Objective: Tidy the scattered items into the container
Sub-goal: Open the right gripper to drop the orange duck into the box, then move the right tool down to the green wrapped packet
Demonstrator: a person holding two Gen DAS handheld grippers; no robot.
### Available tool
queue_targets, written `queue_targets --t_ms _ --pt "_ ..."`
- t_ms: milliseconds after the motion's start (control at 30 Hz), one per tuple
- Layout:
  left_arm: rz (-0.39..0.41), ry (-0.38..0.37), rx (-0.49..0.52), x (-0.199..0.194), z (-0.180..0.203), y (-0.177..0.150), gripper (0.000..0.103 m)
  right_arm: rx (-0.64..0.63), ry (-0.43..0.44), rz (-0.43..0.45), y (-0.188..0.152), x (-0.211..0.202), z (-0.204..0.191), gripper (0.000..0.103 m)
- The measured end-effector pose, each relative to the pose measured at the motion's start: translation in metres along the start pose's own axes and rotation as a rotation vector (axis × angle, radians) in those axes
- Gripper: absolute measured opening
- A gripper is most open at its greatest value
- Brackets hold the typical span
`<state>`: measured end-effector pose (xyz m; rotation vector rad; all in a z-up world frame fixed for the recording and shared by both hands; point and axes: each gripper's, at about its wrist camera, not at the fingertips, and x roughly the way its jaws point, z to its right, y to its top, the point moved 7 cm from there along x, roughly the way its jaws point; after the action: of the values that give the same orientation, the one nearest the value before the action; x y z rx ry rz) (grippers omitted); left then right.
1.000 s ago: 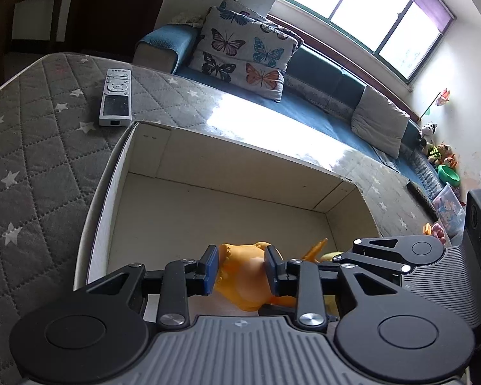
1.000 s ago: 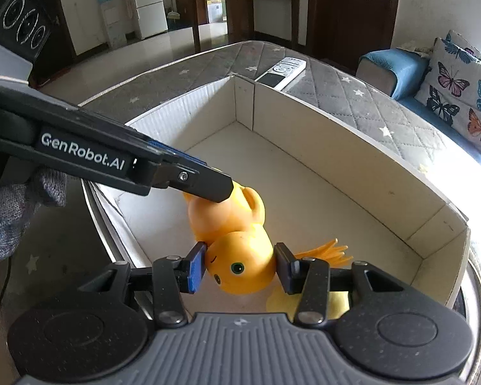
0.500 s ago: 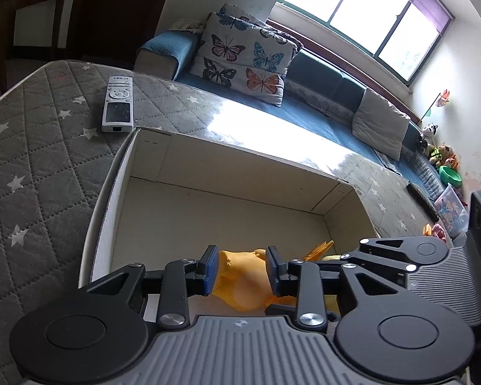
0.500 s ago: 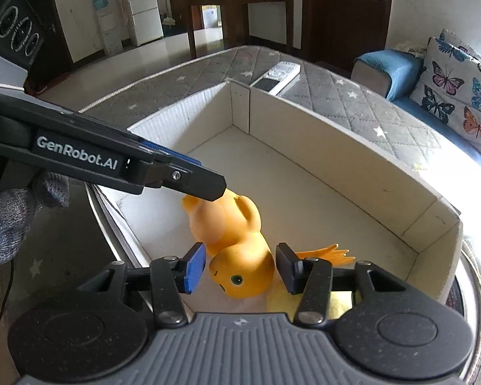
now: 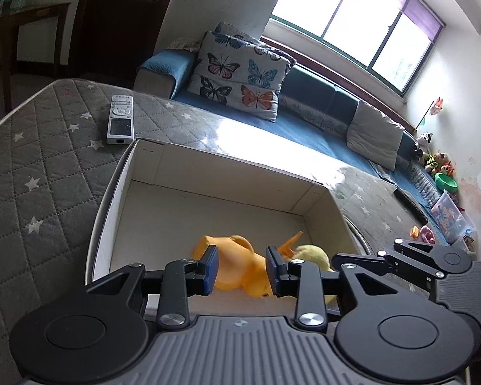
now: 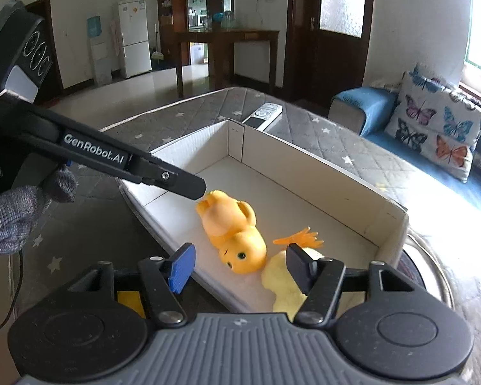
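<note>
An orange rubber toy [image 6: 232,226] lies on its side on the floor of the white cardboard box [image 6: 304,173], next to a pale yellow plush toy with orange feet [image 6: 283,276]. It also shows in the left wrist view [image 5: 237,269]. My right gripper [image 6: 239,266] is open and empty, raised above and just behind the toy's head. My left gripper [image 5: 241,269] is open and empty, above the toy's body; in the right wrist view its fingertip [image 6: 189,186] hangs just over the toy. A white remote [image 5: 121,118] lies on the grey quilted mattress beyond the box.
The box [image 5: 208,173] sits on a star-patterned mattress [image 5: 32,176]. A blue sofa with a butterfly cushion [image 5: 237,80] runs behind it. A yellow object [image 6: 130,301] lies outside the box's near wall. Toys and a bin [image 5: 445,211] stand at the far right.
Both grippers opened and let go of the orange toy. It now lies on the box floor. Both grippers have lifted and drawn back from it.
</note>
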<state>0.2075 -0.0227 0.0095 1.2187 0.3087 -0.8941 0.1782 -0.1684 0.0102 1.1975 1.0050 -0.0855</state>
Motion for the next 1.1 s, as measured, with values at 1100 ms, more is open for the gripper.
queue_targets --t_ms 1100 --pt "-0.064 -0.034 0.010 -0.031 0.050 -0.105 0.035 0.087 -0.066 0.037 -0.108 -0.059 -0.055 0.071"
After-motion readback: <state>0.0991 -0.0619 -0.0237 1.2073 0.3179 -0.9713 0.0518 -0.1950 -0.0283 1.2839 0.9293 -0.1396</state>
